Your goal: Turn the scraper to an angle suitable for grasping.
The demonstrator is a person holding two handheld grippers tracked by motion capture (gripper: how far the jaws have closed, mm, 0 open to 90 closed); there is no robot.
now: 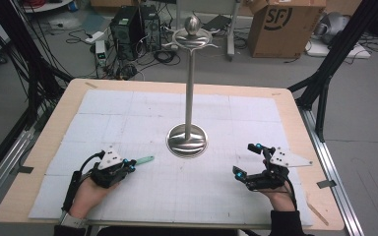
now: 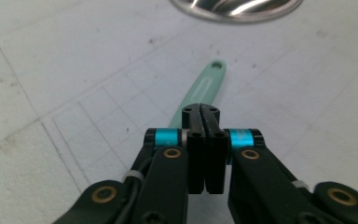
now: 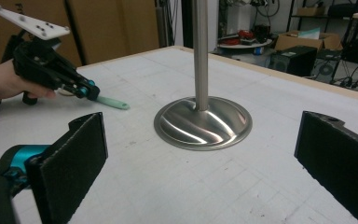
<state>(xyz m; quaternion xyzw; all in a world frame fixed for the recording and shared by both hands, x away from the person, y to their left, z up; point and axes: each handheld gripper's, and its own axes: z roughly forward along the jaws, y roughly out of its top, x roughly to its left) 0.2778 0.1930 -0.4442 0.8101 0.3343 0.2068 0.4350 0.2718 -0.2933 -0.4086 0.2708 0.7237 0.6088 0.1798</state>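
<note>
Lower left of the high view, the left gripper point(image 1: 129, 166) lies low on the bench point(image 1: 285, 105), jaws pinching one green handle point(image 1: 144, 160). Lower right, the right gripper point(image 1: 246, 160) gapes wide. One steel stand point(image 1: 187, 140) sits at centre.

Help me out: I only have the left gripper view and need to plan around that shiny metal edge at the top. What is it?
Observer: It is the round base of a metal stand. A tall pole rises from it to a winged top with a ball on it.
Operator: And where is the right gripper?
Observer: The right gripper is on the other side of the stand from yours, low over the white mat. Its jaws are wide open with nothing between them.
</note>
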